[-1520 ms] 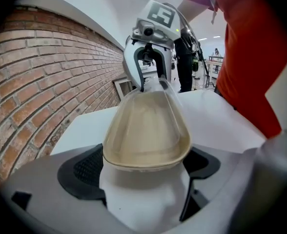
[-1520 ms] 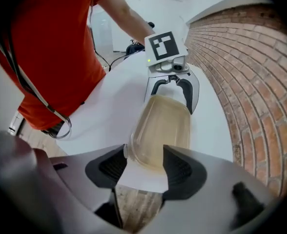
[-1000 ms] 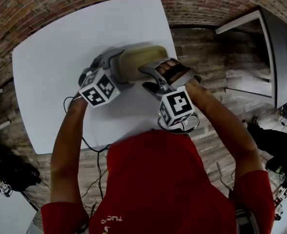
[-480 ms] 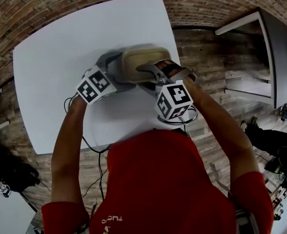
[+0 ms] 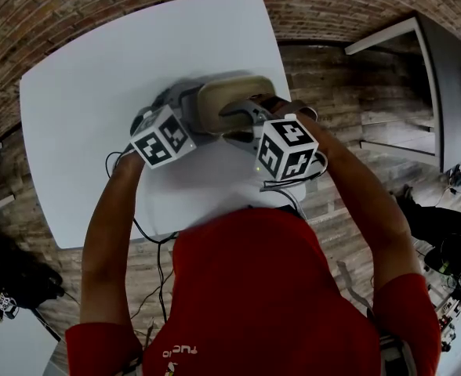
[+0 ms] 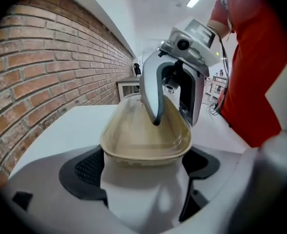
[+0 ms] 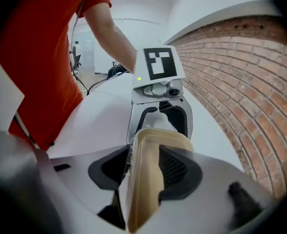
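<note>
The left tongs (image 6: 144, 165) pinch one end of a tan box (image 6: 142, 133) with a clear lid. The right tongs (image 7: 144, 171) pinch the other end. The box sits between them, over the white table (image 5: 89, 84), close to its right edge. The table is bare on the left side. A brick wall (image 6: 31, 67) runs along the far side.
</note>
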`<state>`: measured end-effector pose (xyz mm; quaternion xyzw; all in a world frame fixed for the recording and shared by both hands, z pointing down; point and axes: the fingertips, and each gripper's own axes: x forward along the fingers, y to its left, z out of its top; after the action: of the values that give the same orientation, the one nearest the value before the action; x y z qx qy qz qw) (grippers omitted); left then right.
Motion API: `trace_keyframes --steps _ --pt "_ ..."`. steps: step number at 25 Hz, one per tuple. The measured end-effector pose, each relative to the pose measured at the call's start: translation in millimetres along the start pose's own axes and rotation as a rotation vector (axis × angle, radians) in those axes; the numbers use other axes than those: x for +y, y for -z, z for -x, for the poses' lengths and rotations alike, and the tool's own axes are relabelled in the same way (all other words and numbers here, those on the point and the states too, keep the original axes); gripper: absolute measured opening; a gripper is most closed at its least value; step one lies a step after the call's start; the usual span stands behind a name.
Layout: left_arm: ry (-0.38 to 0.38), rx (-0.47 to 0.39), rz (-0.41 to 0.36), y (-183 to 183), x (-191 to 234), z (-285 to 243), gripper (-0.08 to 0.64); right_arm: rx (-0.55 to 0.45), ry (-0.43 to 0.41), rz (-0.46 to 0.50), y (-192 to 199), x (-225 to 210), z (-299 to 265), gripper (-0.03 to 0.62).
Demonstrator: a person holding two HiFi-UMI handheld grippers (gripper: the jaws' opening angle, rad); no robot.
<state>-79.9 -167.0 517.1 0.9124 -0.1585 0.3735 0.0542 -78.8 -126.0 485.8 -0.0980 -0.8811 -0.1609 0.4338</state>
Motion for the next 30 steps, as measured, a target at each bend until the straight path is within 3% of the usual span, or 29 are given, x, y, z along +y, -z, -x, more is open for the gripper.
trace_keyframes --steps 5,10,15,22,27,29,30 --pt "-0.038 0.018 -0.025 3.0 0.6 -2.7 0.502 -0.101 -0.152 -0.242 -21.8 -8.9 18.1 0.137" --pt "-0.034 0.002 0.016 6.1 -0.1 -1.1 0.482 -0.038 -0.117 -0.124 -22.6 -12.0 21.4 0.137" --pt "-0.043 -0.018 0.057 7.1 1.1 1.3 0.462 0.024 -0.011 0.013 -28.2 -20.7 32.4 0.137" --pt "-0.052 -0.096 0.142 -4.4 2.0 8.0 0.462 0.008 0.091 0.052 -28.5 -26.0 36.1 0.104" --pt "-0.028 -0.213 0.278 -13.7 -3.2 20.1 0.462 -0.032 0.071 0.061 -23.9 -17.1 31.7 0.067" --pt "-0.067 -0.224 0.307 -15.4 0.3 20.6 0.447 -0.051 0.052 0.050 -22.1 -13.9 30.1 0.066" --pt "-0.096 -0.216 0.311 -14.1 2.5 19.9 0.405 -0.060 0.044 0.039 -21.7 -13.2 29.9 0.066"
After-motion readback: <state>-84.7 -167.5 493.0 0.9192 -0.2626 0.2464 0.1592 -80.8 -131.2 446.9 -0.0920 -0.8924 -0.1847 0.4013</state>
